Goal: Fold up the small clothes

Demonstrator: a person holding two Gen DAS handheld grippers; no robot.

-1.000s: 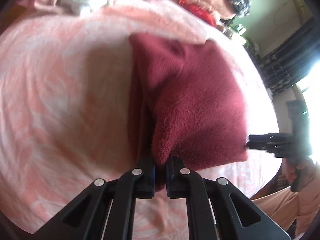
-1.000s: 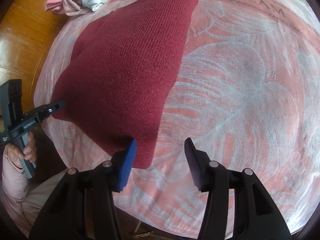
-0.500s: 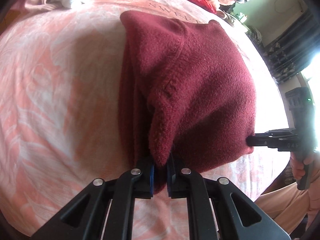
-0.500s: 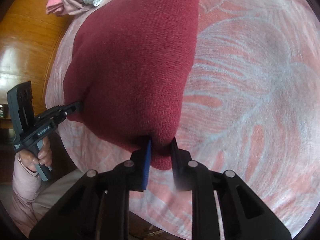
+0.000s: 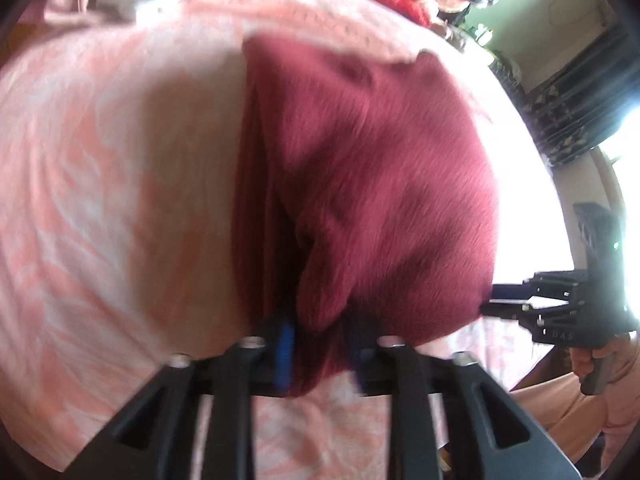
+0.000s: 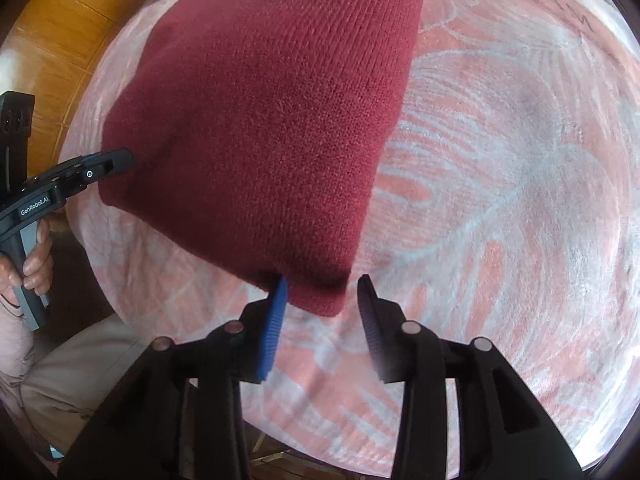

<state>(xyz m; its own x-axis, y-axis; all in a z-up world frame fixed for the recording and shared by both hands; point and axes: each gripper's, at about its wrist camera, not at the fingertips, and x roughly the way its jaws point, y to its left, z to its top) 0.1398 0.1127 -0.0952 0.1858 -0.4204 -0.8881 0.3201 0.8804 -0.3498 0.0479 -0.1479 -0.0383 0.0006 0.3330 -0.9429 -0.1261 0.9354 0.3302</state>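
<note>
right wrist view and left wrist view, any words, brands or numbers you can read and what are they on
"GenRobot.AI": white print on the body of the left hand-held gripper, right wrist view.
Dark capital letters printed along the far edge of the pink blanket, right wrist view: cut off and warped, not readable as words.
Small raised marking on the right hand-held gripper, left wrist view: too blurred to read.
Maroon knit garment: no text visible.

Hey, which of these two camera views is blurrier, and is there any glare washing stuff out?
Left wrist view: smeared by motion blur, the maroon knit garment looks streaky, and window glare blows out the right edge. Right wrist view: sharp, knit ribs and the blanket leaf print are clear, lighting even, fisheye bending at the edges.
</note>
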